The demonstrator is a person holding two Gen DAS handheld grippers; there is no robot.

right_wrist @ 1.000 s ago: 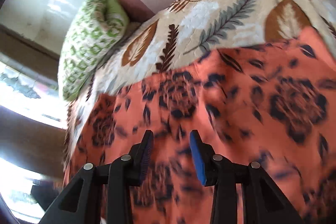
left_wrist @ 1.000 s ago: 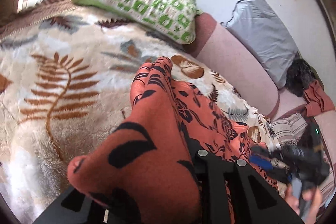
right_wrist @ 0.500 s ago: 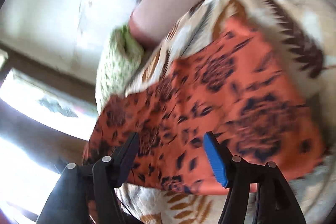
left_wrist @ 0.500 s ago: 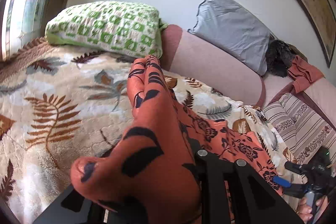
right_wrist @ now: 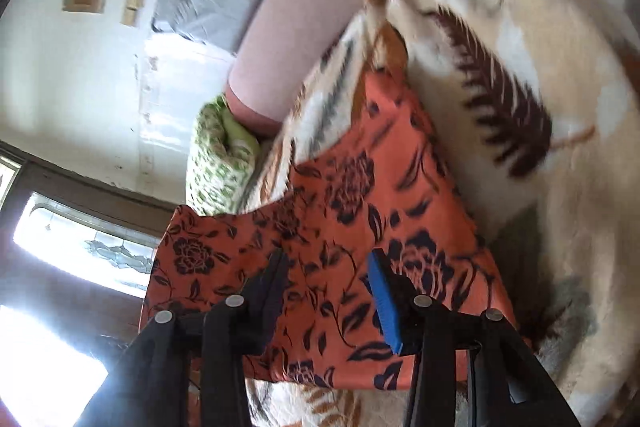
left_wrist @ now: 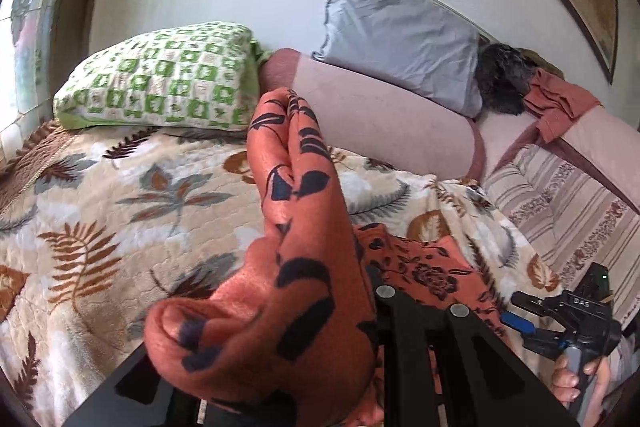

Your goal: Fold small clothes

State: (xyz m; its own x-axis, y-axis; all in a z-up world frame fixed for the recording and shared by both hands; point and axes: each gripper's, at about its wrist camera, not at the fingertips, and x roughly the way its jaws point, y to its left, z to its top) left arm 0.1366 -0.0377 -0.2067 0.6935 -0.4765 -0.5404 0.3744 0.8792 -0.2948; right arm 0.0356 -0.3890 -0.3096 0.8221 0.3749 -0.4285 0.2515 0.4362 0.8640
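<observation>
A bed covered by a cream leaf-print blanket (left_wrist: 120, 211) takes up most of both views. No container is in view. On the blanket lies the task's thing, an orange cloth with dark flowers and leaves (right_wrist: 352, 227): in the right wrist view its far part is spread flat on the blanket, while the edge on the window side stands lifted off the blanket. Beyond the cloth, against the wall, a long pink bolster (left_wrist: 380, 115) runs along the head of the bed. A green-and-white patterned pillow (left_wrist: 160, 87) sits on the blanket just beside one end of the bolster, and a grey pillow (left_wrist: 396, 43) leans on the wall above the bolster. At the bolster's other end lie a dark fuzzy bundle (left_wrist: 500, 79) and a rust-coloured garment (left_wrist: 556, 99), with a striped cover (left_wrist: 568, 211) beside the blanket there.

The left gripper (left_wrist: 360, 311) is clenched on a bunched fold of the orange cloth, which rises in a ridge over its fingers and hides most of them; the cloth trails from there down to the blanket.

The right gripper (right_wrist: 332, 291) hovers over the near part of the cloth. Its fingers, one black and one with a blue pad (right_wrist: 384, 299), stand apart and are closing, with cloth seen between them but the pads not pressing on it. In the left wrist view a hand (left_wrist: 576, 379) holds this gripper at the blanket's near edge.
</observation>
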